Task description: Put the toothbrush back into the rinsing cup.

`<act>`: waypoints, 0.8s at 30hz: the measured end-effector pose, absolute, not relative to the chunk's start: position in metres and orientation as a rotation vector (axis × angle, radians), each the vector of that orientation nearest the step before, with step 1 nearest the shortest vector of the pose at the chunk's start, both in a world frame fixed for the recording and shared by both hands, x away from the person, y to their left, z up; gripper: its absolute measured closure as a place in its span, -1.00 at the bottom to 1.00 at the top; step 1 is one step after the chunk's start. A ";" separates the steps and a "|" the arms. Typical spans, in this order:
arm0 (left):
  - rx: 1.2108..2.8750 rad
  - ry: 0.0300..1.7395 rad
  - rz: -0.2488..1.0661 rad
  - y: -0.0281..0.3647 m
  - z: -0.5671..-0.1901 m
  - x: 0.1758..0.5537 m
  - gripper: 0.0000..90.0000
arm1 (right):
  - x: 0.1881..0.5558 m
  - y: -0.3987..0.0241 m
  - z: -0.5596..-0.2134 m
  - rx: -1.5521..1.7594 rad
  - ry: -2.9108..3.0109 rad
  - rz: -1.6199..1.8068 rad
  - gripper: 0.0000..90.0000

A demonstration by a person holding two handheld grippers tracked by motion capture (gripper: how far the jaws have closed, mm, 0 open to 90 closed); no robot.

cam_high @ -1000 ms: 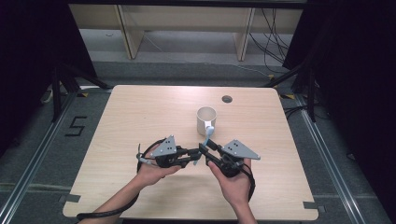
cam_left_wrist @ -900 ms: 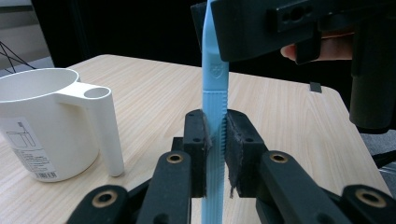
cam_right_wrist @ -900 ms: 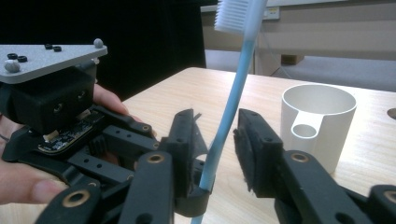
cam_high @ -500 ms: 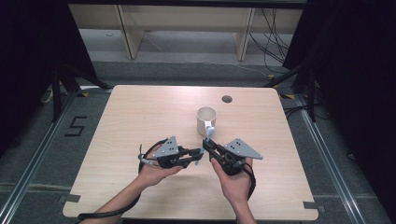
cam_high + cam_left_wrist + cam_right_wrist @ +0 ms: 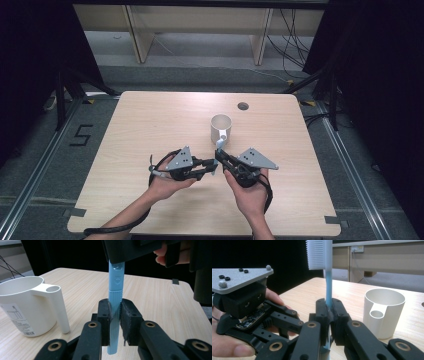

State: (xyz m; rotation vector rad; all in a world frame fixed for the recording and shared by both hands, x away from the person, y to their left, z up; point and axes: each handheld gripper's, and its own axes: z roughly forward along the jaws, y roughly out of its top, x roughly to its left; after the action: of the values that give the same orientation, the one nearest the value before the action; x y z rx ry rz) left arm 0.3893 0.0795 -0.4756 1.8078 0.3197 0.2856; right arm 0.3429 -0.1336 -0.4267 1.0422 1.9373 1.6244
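A light blue toothbrush (image 5: pixel 115 290) with white bristles (image 5: pixel 315 253) is held between both grippers above the table. My left gripper (image 5: pixel 115 315) grips its lower handle; its jaws have just been easing open, pads still against the handle. My right gripper (image 5: pixel 329 312) has just closed its jaws and is shut on the thin neck below the head. In the high view the left gripper (image 5: pixel 212 168) and right gripper (image 5: pixel 220 156) meet tip to tip, with the toothbrush (image 5: pixel 219 145) pointing toward a white mug (image 5: pixel 221 128).
The mug (image 5: pixel 384 310) stands upright just beyond the grippers, handle toward them. The wooden table (image 5: pixel 150 125) has a cable hole (image 5: pixel 243 106) at the back right. Shelving and cables lie on the floor behind.
The right gripper's jaws have closed onto the toothbrush neck. Both hands stay in about the same place near the mug.
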 end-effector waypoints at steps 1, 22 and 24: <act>1.806 0.313 0.294 0.079 -0.476 0.389 0.62 | 0.344 -0.133 -0.427 1.026 1.934 1.631 0.91; 1.875 0.414 0.420 0.138 -0.477 0.374 0.21 | 0.347 -0.148 -0.419 1.029 1.897 1.604 0.91; 1.870 0.427 0.424 0.144 -0.479 0.371 0.20 | 0.348 -0.151 -0.420 1.014 1.890 1.599 0.91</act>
State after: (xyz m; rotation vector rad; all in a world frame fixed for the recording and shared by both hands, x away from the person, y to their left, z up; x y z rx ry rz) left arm 0.3713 0.1439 -0.4795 1.8700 0.4271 0.4241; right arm 0.3481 -0.1513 -0.4197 1.0138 1.8898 1.5990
